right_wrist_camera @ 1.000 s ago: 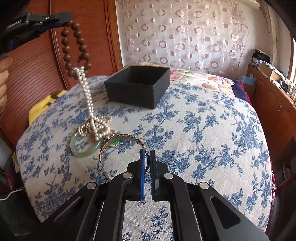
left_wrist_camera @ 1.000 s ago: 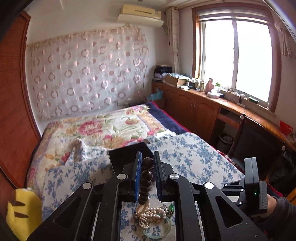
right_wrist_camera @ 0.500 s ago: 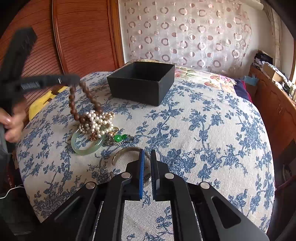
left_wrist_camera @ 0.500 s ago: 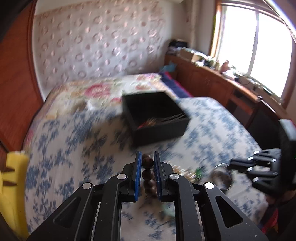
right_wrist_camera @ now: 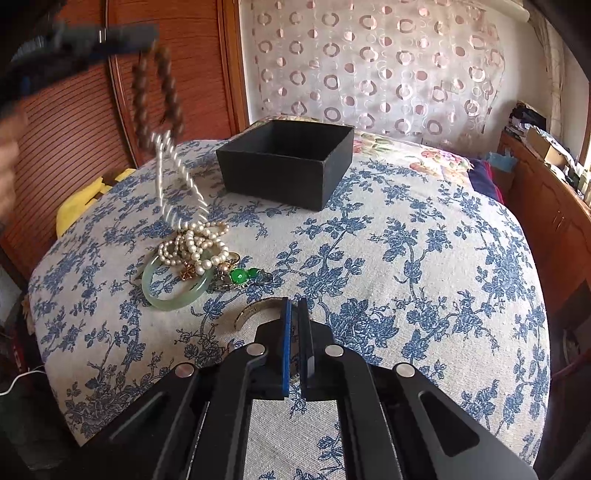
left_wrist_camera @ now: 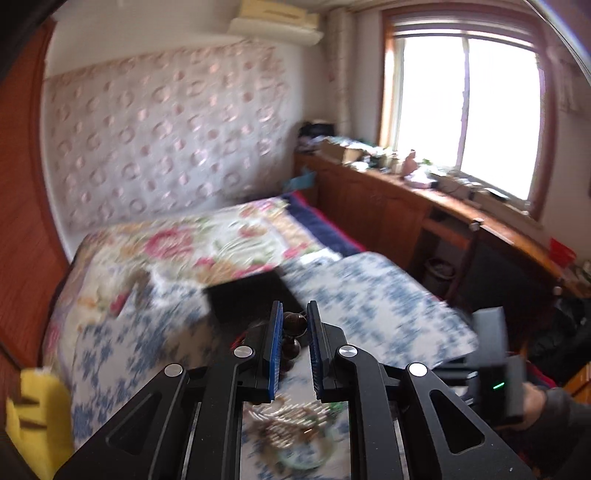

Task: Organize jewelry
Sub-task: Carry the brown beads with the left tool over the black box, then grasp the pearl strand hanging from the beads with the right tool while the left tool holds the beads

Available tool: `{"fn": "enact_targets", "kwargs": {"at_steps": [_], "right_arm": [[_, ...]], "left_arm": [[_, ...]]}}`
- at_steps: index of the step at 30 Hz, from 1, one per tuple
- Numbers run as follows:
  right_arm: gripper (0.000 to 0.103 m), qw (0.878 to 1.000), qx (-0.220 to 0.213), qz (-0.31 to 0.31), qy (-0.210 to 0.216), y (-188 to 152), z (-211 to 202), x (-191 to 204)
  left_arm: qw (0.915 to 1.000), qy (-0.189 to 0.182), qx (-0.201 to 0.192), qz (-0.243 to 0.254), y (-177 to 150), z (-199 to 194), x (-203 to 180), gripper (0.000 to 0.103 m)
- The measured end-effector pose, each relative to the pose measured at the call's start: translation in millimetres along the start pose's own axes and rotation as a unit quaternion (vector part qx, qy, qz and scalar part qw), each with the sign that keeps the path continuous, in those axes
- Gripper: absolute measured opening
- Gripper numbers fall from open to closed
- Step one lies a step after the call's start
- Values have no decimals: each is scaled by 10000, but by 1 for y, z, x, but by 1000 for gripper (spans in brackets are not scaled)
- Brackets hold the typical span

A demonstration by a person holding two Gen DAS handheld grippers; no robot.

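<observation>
My left gripper (left_wrist_camera: 294,318) is shut on a brown wooden bead bracelet (left_wrist_camera: 294,326), held high above the table; the right wrist view shows the left gripper (right_wrist_camera: 103,35) and the bracelet (right_wrist_camera: 159,85) blurred at upper left. A pearl necklace (right_wrist_camera: 192,236) is tangled in the beads, and its strand trails down to the heap. A jade bangle (right_wrist_camera: 173,291) and a green-stone piece (right_wrist_camera: 242,275) lie there. My right gripper (right_wrist_camera: 294,306) is shut on a metal cuff bangle (right_wrist_camera: 255,310) low over the cloth. The open black box (right_wrist_camera: 288,162) stands behind.
The blue floral cloth (right_wrist_camera: 424,266) covers the table. A yellow object (right_wrist_camera: 85,199) lies at the left edge by the wooden wardrobe (right_wrist_camera: 74,122). A wooden sideboard (left_wrist_camera: 424,210) runs under the window on the right.
My left gripper dipped toward the heap, then rose again with the bead bracelet, pulling the pearl strand up with it. My right gripper stayed low with the cuff bangle.
</observation>
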State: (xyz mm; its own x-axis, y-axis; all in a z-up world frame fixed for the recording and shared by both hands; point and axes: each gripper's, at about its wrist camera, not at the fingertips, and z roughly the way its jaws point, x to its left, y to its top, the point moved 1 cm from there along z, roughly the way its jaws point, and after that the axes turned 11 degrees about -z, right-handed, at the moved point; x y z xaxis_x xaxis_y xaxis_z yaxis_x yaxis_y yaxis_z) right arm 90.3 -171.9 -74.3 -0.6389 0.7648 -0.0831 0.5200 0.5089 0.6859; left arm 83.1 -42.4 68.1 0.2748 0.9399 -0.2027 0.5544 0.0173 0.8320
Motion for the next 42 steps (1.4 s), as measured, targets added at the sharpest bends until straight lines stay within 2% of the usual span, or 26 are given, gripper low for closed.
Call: {"fn": "enact_targets", "kwargs": {"at_steps": [5, 7, 9, 10, 19, 23, 24, 25, 26, 28, 31, 35, 42], "right_arm": [[5, 9993, -359, -25, 120, 9, -15, 3], [11, 9987, -486, -16, 181, 14, -20, 5], [28, 9978, -602, -28, 265, 20, -22, 8], [31, 9973, -671, -43, 311, 23, -23, 10], [45, 9924, -924, -230, 782, 61, -5, 34], [44, 9946, -793, -272, 612, 71, 13, 37], [40, 9954, -737, -250, 558, 72, 18, 35], [34, 9954, -719, -226, 586, 73, 20, 34], [18, 9953, -701, -202, 639, 73, 23, 33], [7, 9950, -696, -205, 688, 73, 24, 32], [8, 9937, -817, -221, 728, 72, 18, 29], [8, 9912, -1139, -233, 631, 77, -4, 23], [8, 9864, -1552, -437, 315, 107, -40, 14]], "left_arm": [[9998, 43, -70, 162, 9, -1, -16, 12], [9999, 27, -29, 141, 7, 2, -19, 12], [9999, -24, 18, 120, 6, 3, -21, 12], [9999, -38, 24, 125, 5, 4, -22, 12], [9999, -40, -79, 137, 7, -8, -20, 12], [9999, -16, -116, 100, 7, -11, -16, 12], [9999, -3, -128, 69, 6, -12, -13, 12], [9999, 2, -127, 53, 5, -13, -12, 12], [9999, 9, -119, 23, 4, -12, -9, 12], [9999, 29, -109, -34, 4, -10, -4, 12], [9999, 79, -85, -116, 2, -8, 2, 12], [9994, 322, 5, -118, -5, 3, 13, 12], [9984, 477, 179, -247, -17, 19, 33, 12]]}}
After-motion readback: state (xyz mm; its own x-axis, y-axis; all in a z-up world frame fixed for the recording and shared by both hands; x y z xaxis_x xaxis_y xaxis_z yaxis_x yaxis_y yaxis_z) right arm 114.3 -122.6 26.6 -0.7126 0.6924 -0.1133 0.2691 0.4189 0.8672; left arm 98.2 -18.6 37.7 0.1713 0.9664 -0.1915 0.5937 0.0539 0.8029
